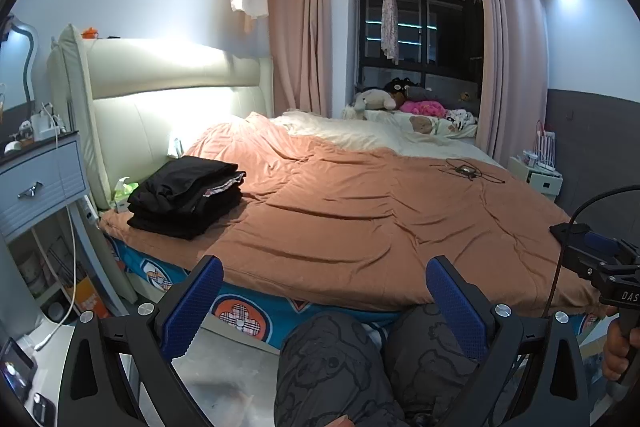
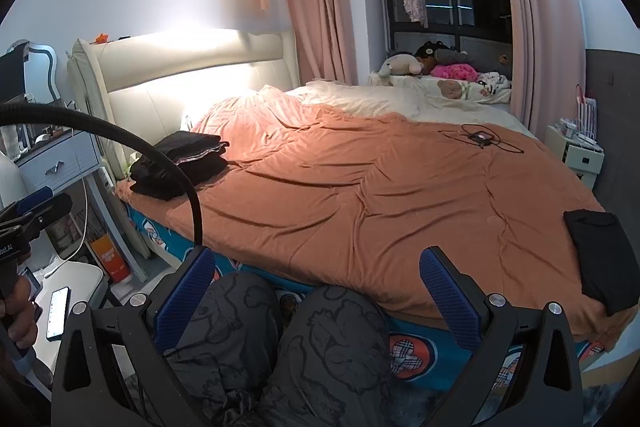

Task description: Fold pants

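While both pairs of jaws stand wide apart with nothing between them, we hold the left gripper [image 1: 324, 301] and the right gripper [image 2: 318, 289] low over our knees [image 2: 304, 339], short of the bed edge. Our left hand [image 2: 18, 311] and right hand [image 1: 618, 351] each grasp a handle at the margins of the opposite views.

Beyond the fingertips lies the orange quilt [image 2: 360, 195], rumpled but bare across its middle. A stack of folded black garments [image 1: 186, 197] sits near the headboard [image 1: 168, 83], well to the left. At the quilt's near right corner rests a dark piece of cloth [image 2: 600, 259]; we judge this to be the pants awaiting folding, though we cannot tell for certain.

To do this step well, we should reach right with the right gripper, close on one edge of that cloth, and bring the left gripper over to take a second edge, so the garment lifts evenly. We then want to spread it flat on the bare middle of the quilt, clear of the cabled device [image 2: 482, 137] farther back, before making any fold.
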{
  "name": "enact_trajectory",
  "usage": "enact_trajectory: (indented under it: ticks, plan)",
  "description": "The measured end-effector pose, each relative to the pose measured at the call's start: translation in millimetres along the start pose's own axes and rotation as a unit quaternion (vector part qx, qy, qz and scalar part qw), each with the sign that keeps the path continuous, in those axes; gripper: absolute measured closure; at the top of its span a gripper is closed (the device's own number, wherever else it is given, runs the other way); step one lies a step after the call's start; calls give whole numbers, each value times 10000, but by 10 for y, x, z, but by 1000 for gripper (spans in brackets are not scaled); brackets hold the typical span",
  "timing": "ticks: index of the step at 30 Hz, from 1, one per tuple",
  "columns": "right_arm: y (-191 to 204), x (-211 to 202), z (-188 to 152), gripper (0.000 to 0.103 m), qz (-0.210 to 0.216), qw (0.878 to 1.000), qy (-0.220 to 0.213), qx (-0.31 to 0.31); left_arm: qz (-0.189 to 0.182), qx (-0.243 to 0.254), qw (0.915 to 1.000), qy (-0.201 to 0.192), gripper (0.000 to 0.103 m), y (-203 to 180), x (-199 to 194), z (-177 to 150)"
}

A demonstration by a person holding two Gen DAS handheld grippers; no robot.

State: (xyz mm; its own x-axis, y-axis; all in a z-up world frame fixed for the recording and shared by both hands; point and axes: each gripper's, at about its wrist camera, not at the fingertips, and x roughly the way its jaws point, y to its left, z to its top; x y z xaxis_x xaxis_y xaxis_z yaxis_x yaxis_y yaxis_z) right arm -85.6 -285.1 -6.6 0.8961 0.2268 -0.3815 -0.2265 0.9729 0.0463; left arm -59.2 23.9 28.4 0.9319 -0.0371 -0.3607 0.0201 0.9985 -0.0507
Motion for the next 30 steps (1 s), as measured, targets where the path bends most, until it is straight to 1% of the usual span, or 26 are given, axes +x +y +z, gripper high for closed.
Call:
enact_trajectory:
  ticks: [30]
  plan:
    - [-55,-14,71,0,69,9999,84,-37,59,-25,10000,20,1,6,16,3]
